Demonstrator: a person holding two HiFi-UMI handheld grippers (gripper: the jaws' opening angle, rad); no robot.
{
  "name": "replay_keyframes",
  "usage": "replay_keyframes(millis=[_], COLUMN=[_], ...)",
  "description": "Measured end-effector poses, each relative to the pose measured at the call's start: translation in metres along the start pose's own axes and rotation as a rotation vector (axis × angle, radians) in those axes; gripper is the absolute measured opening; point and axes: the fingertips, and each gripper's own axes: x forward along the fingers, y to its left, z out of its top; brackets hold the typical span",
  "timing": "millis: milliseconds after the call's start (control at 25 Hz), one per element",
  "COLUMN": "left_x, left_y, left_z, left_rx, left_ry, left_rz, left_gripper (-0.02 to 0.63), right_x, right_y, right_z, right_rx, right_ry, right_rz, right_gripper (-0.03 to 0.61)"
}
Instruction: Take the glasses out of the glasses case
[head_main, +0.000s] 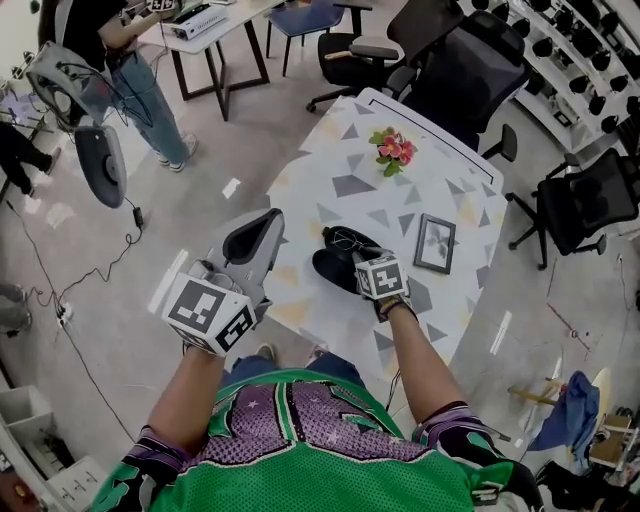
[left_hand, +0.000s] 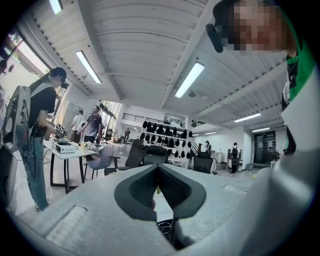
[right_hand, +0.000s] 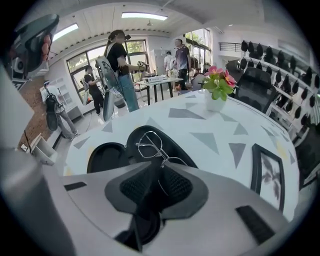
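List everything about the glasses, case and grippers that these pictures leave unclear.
- Head view: the right gripper covers part of the glasses case; its grip on the glasses is too small to read.
- Right gripper view: the fingers hide the case's near end and where the glasses' temple ends.
- Left gripper view: the left gripper points up; its own body hides nearly all the table.

An open black case (head_main: 330, 268) lies on the table (head_main: 330, 180), with the glasses (head_main: 348, 239) over its far half. The right gripper (head_main: 355, 255) meets the glasses from the case's near right. The left gripper (head_main: 262, 232) hangs just left of the case. A frame (head_main: 435, 243) lies right of the case, and flowers (head_main: 392, 148) stand beyond it.
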Motion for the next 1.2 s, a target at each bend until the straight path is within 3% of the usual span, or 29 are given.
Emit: replay_keyframes(millis=[520, 1200], left_x=[-0.013, -0.029], left_y=[0.015, 0.013], left_z=[0.003, 0.012], left_rx=[-0.015, -0.01], left_ry=[-0.019, -0.041], left_rz=[0.018, 0.01], left_gripper=[0.015, 0.015], right_x=[0.007, -0.009], right_y=[-0.006, -0.002], right_z=[0.001, 0.006], right_rx=[-0.053, -0.065], right_ry=[0.107, 0.02], right_rz=[-0.108, -0.122], right_gripper=[0.041, 0.005])
